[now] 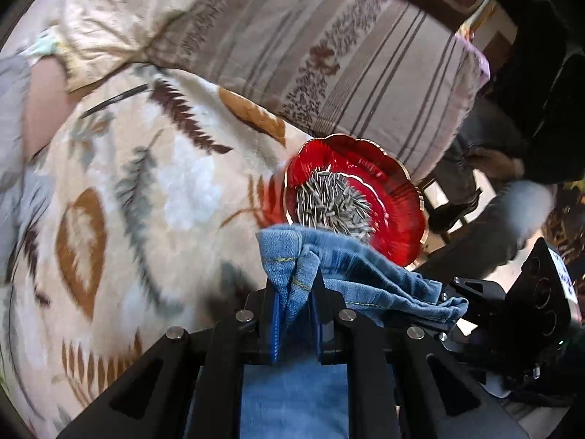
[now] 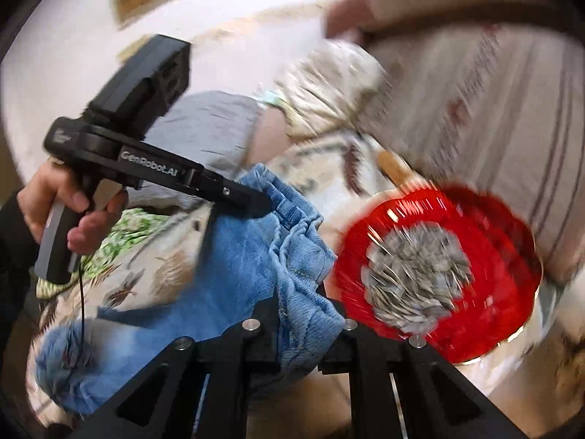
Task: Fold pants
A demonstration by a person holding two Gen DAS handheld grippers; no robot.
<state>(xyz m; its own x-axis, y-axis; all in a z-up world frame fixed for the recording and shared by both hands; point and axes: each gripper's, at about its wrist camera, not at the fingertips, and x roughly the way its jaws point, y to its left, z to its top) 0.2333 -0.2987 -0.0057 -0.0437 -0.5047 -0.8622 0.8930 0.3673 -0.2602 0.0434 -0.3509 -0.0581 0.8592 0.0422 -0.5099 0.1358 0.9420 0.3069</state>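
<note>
From the left wrist camera, no writing could be read; a white label on the right gripper [image 1: 449,314] at the right edge was cut off and blurred. The left gripper [image 1: 298,292] had its jaws drawn narrow, pinching a bunched hem of the blue denim pants [image 1: 365,278]. More denim hung below between the black finger arms, its extent hidden by them. The hem stretched right to the other gripper, whose tips were buried under the cloth. Just beyond the pants sat a red scalloped dish [image 1: 395,197] of striped sunflower seeds [image 1: 329,201], its near rim covered by denim. It rested on a leaf-patterned blanket [image 1: 146,190], with a striped cushion [image 1: 347,55] behind.

From the right wrist camera, "GenRobot.AI" stood in pale letters on the left gripper's [image 2: 265,203] black body; a smaller mark further back was illegible. A hand [image 2: 69,201] held its grip, with a dark sleeve cut off at the edge. The right gripper [image 2: 303,300] was closed tight on a fold of the pants [image 2: 234,256], which draped down toward the blanket [image 2: 153,274]. The red dish [image 2: 486,219] lay just right, heavily blurred, as was the cushion [image 2: 493,109].
</note>
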